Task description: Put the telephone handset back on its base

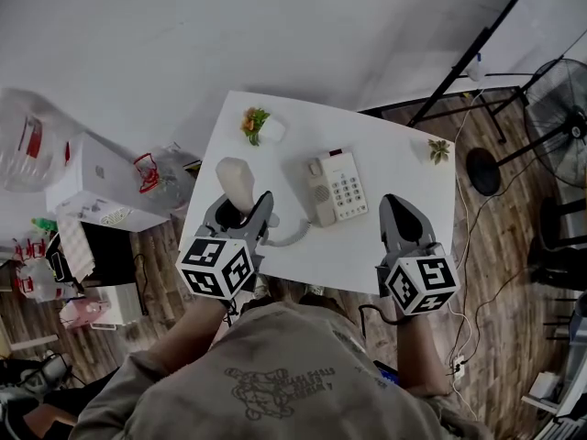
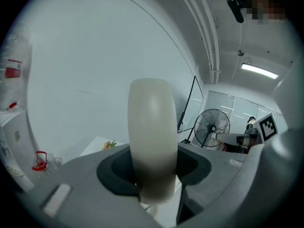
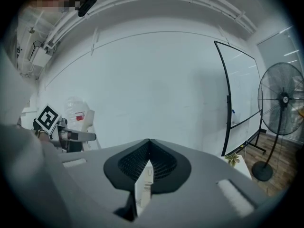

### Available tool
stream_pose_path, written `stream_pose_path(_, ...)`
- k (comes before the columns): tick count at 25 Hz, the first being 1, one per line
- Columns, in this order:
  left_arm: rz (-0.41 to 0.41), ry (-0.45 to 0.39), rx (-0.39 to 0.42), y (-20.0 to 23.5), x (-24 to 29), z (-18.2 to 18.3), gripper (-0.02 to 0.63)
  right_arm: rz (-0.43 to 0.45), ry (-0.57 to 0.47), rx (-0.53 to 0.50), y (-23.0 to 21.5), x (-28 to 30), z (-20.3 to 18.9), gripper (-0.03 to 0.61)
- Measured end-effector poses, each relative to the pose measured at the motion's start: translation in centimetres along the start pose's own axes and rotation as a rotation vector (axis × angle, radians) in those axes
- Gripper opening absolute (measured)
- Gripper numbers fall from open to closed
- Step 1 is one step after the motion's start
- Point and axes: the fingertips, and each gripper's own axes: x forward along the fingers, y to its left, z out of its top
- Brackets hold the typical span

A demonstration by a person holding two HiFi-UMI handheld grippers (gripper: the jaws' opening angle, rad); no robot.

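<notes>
The telephone handset (image 1: 235, 178) stood upright, clamped in the left hand-held gripper (image 1: 243, 211) above the left part of the bench (image 1: 303, 117), apart from its base (image 1: 337, 187). The right hand-held gripper (image 1: 394, 202) hung clenched and empty beside the base.

In my head view the left tool (image 1: 242, 213) hides the handset's (image 1: 235, 180) lower half and the cord's (image 1: 292, 237) near end. The base's (image 1: 335, 188) key labels are too small for me to read. The right edge cuts the fan (image 1: 561, 108).
</notes>
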Motion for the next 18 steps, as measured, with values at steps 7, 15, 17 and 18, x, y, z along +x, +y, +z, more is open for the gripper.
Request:
stream_pose_path(7,0.009,0.109,-0.101,-1.6,3.3,-3.9,0.202,0.015,0.040,0.037,-0.8,0.9,-1.5,0.025)
stream_pose_path(15,0.043,0.219,-0.228,-3.3,8.2,-9.5,0.201,0.052,0.087,0.065,-2.5,2.3,-3.1,0.025)
stream_pose_path(17,0.059,0.244,-0.254,-3.7,9.4,-10.8,0.202,0.058,0.105,0.069,-3.3,2.6,-3.8,0.025)
stream_pose_path(18,0.068,0.258,-0.269,-3.8,10.0,-11.5,0.202,0.060,0.115,0.072,-3.7,2.6,-4.2,0.025)
